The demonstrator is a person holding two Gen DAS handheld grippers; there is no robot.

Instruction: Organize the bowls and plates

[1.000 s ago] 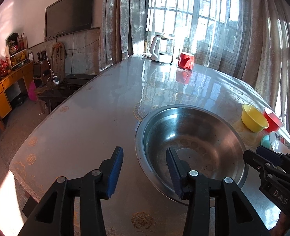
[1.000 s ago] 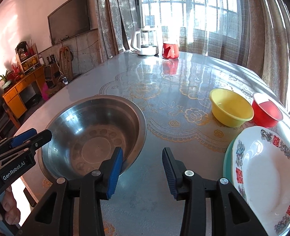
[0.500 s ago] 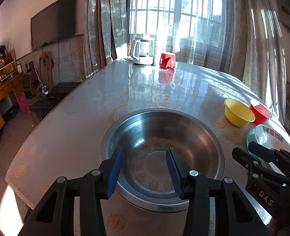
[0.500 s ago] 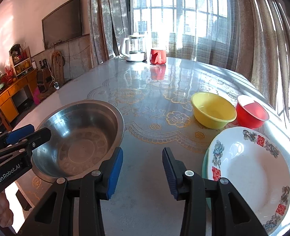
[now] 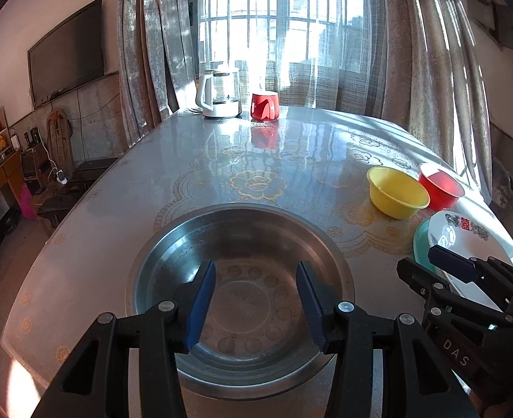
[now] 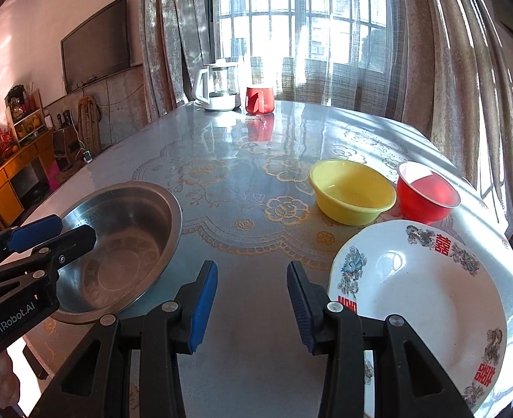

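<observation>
steel basin sits at the near left part of the table, empty, rim flat on the glossy cover. yellow bowl and red bowl stand side by side towards the right edge, rims close or touching; which, cannot be told. patterned plate lies nearest the right edge, resting on a teal dish of which only a sliver shows. kettle and red mug are well apart at the far end, not part of the job.

step in hand, as judged: approach, nothing collected yet. to do it well, take the basin by its rim, one finger inside and one outside the wall, not across the wide bowl; the polished steel is likely to slip, so seat the pads deep before lifting. the plate overhangs the teal dish, so pinch its raised edge only.

left gripper hovers over the basin's interior, angled down, jaws parted and widening, nothing between them, no contact visible. right gripper points down at bare table between basin and plate, jaws spread, holding nothing.
</observation>
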